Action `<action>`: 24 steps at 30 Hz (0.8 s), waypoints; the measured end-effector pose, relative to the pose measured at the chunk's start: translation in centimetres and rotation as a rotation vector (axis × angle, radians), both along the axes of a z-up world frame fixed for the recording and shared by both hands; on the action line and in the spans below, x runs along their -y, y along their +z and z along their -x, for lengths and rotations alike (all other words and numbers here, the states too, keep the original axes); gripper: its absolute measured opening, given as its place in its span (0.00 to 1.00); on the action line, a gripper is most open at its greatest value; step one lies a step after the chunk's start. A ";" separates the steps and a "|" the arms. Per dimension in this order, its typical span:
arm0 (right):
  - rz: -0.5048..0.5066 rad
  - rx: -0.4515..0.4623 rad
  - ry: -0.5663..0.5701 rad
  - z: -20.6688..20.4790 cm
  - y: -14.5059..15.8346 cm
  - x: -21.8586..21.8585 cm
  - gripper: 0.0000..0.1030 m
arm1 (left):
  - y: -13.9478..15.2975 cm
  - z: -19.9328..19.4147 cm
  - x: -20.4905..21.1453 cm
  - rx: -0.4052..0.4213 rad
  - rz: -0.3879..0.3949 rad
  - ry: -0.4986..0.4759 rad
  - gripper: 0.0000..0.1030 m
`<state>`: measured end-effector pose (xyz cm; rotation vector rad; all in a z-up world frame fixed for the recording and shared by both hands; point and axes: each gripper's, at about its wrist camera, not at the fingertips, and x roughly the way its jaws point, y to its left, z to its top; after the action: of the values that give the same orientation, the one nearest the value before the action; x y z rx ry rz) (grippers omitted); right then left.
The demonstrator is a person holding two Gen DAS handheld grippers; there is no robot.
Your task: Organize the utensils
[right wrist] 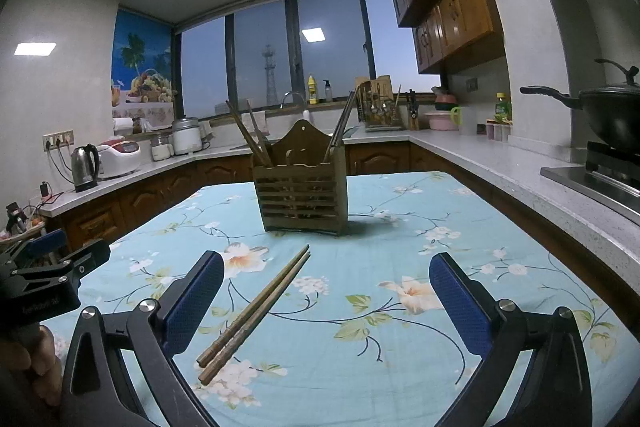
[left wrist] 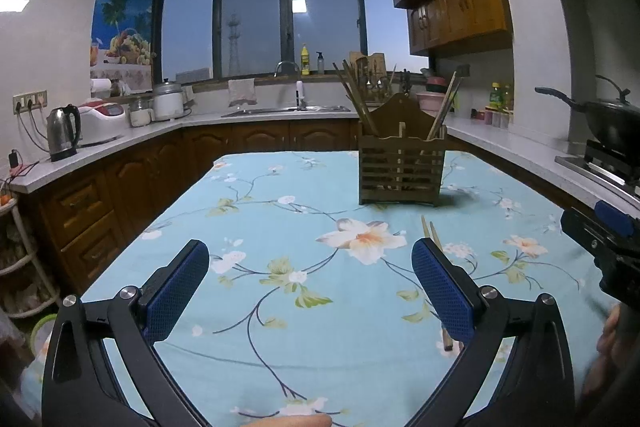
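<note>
Steel kettle [right wrist: 85,167] and rice cooker [right wrist: 120,157] on countertop [right wrist: 500,167]

We see both wrist views looking low and forward over the flowered tablecloth [left wrist: 280,195] toward the window at twelve o'clock. They share the wooden holder [left wrist: 402,169], nearer one o'clock from the left camera.

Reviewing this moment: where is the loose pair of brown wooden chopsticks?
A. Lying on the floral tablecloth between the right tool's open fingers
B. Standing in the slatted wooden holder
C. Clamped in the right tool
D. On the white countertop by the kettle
A: the loose pair of brown wooden chopsticks lies flat on the light-blue floral tablecloth, in front of the slatted wooden holder, with the right tool open around it and not gripping.
</note>
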<state>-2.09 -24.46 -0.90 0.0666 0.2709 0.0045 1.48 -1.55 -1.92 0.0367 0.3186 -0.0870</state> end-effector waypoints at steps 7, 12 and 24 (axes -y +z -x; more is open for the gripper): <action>-0.003 -0.002 -0.002 0.0 0.0 0.0 1.00 | 0.0 0.1 0.0 0.002 0.004 0.001 1.00; -0.002 -0.002 -0.001 0.0 0.0 0.0 1.00 | -0.1 0.1 0.0 -0.002 0.005 0.000 1.00; -0.004 -0.003 -0.002 0.0 -0.1 -0.1 1.00 | -0.3 0.1 -0.4 -0.008 0.009 -0.001 1.00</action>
<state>-2.07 -24.32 -0.99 0.0708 0.2737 0.0032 1.40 -1.10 -2.25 0.0277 0.3264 -0.0898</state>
